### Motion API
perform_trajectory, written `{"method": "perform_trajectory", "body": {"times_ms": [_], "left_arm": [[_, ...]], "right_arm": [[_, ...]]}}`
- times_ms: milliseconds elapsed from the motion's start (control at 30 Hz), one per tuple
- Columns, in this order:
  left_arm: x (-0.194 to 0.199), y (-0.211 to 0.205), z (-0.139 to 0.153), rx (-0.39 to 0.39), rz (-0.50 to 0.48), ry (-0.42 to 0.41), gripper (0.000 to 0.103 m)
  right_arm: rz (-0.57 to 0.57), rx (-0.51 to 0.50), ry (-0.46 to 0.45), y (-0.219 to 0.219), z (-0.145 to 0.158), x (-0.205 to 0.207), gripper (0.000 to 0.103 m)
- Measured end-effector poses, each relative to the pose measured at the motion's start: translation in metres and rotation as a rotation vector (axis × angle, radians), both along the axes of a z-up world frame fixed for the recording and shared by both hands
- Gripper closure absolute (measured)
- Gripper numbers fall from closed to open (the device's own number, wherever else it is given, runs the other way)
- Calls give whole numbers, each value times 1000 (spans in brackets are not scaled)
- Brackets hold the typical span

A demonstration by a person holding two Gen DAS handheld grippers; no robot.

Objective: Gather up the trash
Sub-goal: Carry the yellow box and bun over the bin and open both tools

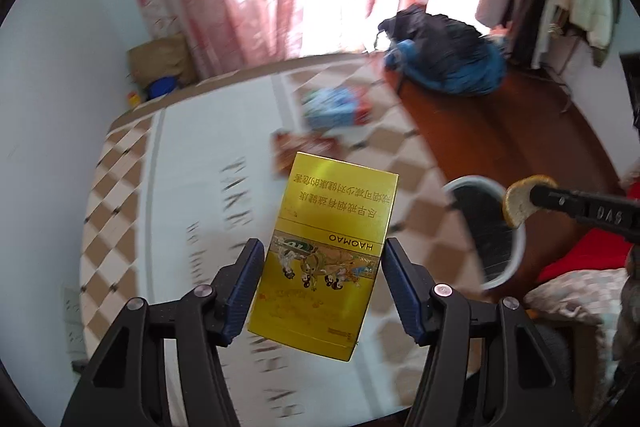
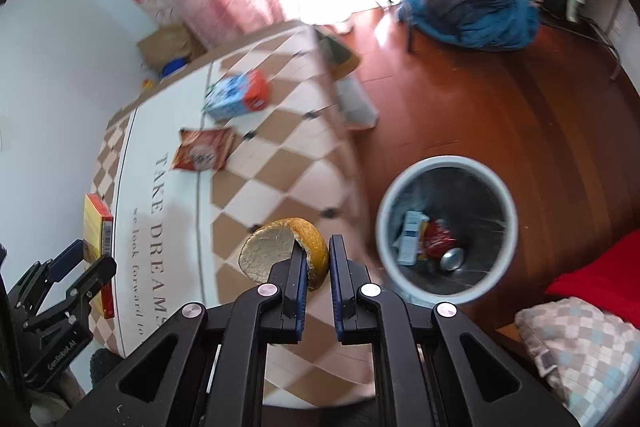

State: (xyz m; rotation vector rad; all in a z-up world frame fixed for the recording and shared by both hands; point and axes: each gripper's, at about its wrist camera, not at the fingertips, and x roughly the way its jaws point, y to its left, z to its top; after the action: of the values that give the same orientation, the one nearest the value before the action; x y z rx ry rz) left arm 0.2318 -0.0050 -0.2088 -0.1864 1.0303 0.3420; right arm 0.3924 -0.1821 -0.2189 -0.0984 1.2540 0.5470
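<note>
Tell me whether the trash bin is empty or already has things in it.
Not empty. The trash bin holds a crushed red can and a light blue carton at its bottom.

Beside the waste bin [image 2: 446, 227], whose far rim the right gripper's arm [image 1: 588, 209] covered in the left view, the tablecloth's printed lettering [image 1: 240, 195] was motion-blurred, the snack packet [image 1: 306, 151] was smeared beyond reading, and the checked cushion [image 2: 584, 351] ran off frame.

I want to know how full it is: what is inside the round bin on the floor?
In the bin lie a pale blue carton, a crushed red can and a silvery can end. Dark bottom shows beside them; anything beneath them is hidden.
</note>
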Motion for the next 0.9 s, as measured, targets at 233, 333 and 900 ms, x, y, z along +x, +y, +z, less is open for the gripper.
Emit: {"method": "perform_trajectory", "body": {"times_ms": [233, 333, 900], "left_arm": [[73, -83, 22, -79, -167, -75, 46], [108, -114, 14, -129, -229, -74, 46], [242, -166, -153, -287, -218, 221, 47]], "right_arm": [[-130, -11, -24, -93, 9, 37, 92], [-185, -36, -12, -128, -5, 56, 92], [-269, -139, 213, -169, -187, 144, 92]]}}
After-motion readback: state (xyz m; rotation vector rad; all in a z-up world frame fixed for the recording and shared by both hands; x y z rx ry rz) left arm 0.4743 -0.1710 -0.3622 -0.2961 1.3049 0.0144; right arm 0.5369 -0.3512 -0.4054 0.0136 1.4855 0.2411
